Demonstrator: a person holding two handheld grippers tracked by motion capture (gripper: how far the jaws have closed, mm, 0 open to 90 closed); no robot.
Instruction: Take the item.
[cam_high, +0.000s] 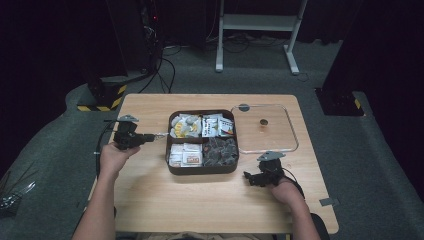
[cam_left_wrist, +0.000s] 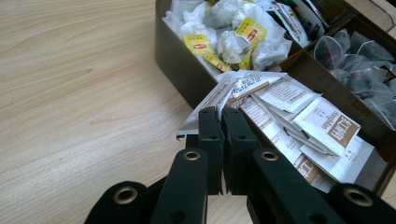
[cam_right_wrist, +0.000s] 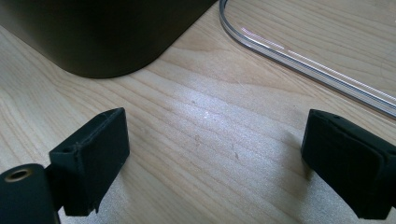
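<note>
Pinching a flat paper sachet (cam_left_wrist: 219, 100), left tool (cam_left_wrist: 223, 116) beside brown rounded tray (cam_left_wrist: 180, 70)

We see a white sachet (cam_left_wrist: 219, 95) w/ brown print, pinched in the left gripper (cam_left_wrist: 223, 122), hanging tilted over the brown compartment box's (cam_high: 202, 169) left wall.

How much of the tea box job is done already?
The clear lid is already off, lying on the table beside the box. The left gripper is shut on a white sachet at the box's edge. The right gripper waits open. Where the sachet goes is unclear.
</note>
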